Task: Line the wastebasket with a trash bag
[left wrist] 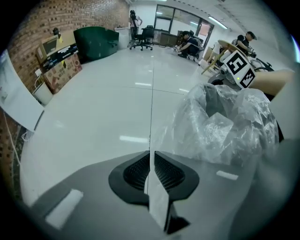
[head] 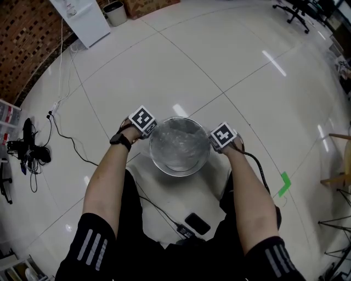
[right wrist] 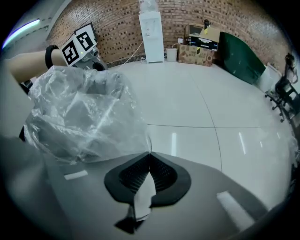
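Observation:
A round wastebasket point(head: 181, 174) stands on the white tiled floor between my knees, with a clear crinkled trash bag point(head: 180, 144) bulging in its mouth. My left gripper point(head: 147, 130) points steeply down at the left side of the rim, and my right gripper point(head: 219, 144) does the same at the right side. In the left gripper view the jaws point(left wrist: 150, 153) stand together with the bag's thin film point(left wrist: 220, 126) running out from between them. The right gripper point(right wrist: 150, 154) is likewise shut on the bag's edge point(right wrist: 84, 117). The basket's wall is hidden under plastic in both gripper views.
A black phone-like device point(head: 197, 223) and a cable lie on the floor near my legs. Green tape point(head: 283, 184) marks the floor at the right. A white cabinet point(head: 82, 19) and a cable tangle point(head: 27, 148) sit at the left, with office chairs point(head: 296, 11) far off.

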